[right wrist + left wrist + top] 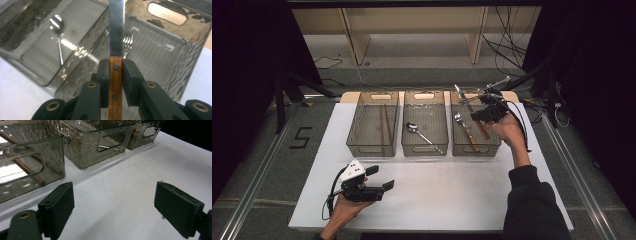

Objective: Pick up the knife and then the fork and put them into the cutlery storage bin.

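The white table [432, 195] was brightly lit from above while its surroundings were left dark. Glare was thrown off the bins' [82, 147] rippled walls and the spoon [56, 23]. The near jaws were rendered slightly soft.

White table [452, 195] — 3 smoky clear bins [424, 122] stand on it in a row.

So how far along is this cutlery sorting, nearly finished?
It looks close to done. Chopsticks already lie in the left bin, a spoon in the middle bin, and a fork in the right bin. In hand: the right hand-held gripper is clamped on a wooden-handled knife above the right bin. Left: setting the knife down. The left hand-held gripper is open above the table.
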Motion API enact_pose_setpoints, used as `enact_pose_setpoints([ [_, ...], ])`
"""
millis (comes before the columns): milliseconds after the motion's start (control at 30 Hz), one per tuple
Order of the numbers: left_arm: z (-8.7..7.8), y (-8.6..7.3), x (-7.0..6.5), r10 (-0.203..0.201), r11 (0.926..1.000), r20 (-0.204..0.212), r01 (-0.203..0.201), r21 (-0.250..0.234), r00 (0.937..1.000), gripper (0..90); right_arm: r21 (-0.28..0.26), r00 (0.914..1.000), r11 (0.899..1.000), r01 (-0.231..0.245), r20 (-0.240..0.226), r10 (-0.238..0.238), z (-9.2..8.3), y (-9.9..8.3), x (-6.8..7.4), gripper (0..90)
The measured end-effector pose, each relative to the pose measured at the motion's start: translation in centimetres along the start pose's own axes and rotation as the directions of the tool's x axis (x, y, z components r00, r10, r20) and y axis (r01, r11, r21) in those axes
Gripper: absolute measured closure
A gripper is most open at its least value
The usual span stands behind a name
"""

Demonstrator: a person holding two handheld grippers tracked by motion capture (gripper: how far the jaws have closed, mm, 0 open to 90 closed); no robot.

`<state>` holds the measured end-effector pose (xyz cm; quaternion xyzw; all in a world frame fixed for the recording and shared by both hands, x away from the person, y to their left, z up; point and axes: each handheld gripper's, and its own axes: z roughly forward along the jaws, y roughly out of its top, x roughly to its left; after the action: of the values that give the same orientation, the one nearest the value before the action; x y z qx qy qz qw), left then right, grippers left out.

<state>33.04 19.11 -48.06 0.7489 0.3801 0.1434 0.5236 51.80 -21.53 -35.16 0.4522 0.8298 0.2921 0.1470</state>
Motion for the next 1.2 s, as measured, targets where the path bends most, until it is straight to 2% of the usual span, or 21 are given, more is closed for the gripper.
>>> enact_pose_setpoints([
  [367, 0.0, 0.0, 0.0, 0.000, 1.0000, 0.001, 0.000, -0.001, 1.0000, 16.0, 0.024, 0.9988, 0.999, -0.027, 0.040, 0.026, 1.4, 0.0, -0.8, 77.5],
  [1000, 0.0, 0.0, 0.0, -0.001, 1.0000, 0.002, 0.001, -0.001, 1.0000, 16.0, 0.058, 0.9964, 0.996, -0.065, 0.058, 0.062, 3.2, -1.1, -1.6, 77.4],
  [1200, 0.0, 0.0, 0.0, 0.000, 1.0000, 0.002, 0.000, 0.000, 1.0000, 16.0, 0.066, 0.9959, 0.996, -0.064, 0.067, 0.060, 3.6, -1.5, -1.9, 77.4],
])
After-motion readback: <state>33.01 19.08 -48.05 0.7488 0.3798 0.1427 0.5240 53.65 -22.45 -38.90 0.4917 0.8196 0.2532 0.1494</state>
